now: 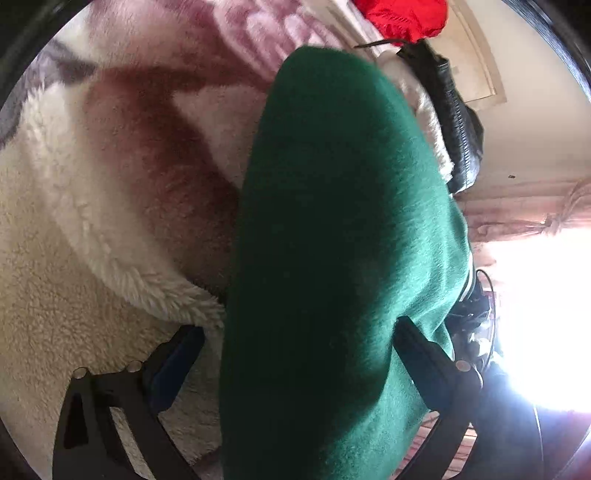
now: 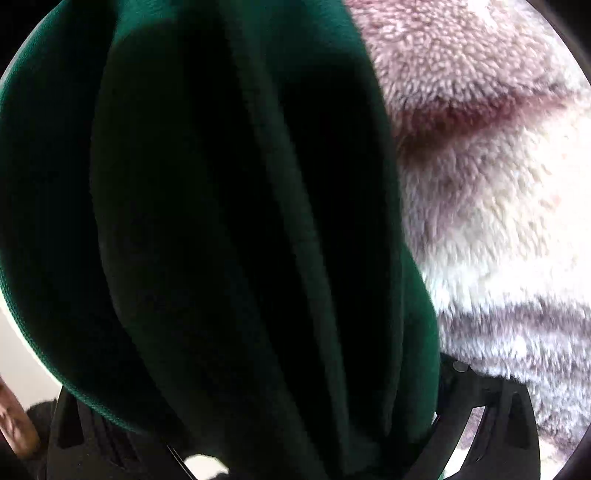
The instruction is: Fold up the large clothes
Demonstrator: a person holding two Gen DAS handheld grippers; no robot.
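A dark green garment (image 1: 332,229) fills the middle of the left wrist view and lies between the two fingers of my left gripper (image 1: 295,350). The left finger (image 1: 177,365) stands clear of the cloth, so the jaws look open around it. In the right wrist view the same green garment (image 2: 221,221) hangs in dark folds over my right gripper (image 2: 258,424), hiding the fingertips. Only the finger bases (image 2: 491,417) show.
A fluffy cream, brown and pink blanket (image 1: 110,184) covers the surface below; it also shows in the right wrist view (image 2: 498,184). A red item (image 1: 402,18) and a black jacket (image 1: 454,122) lie at the far side. A bright window (image 1: 546,314) is at right.
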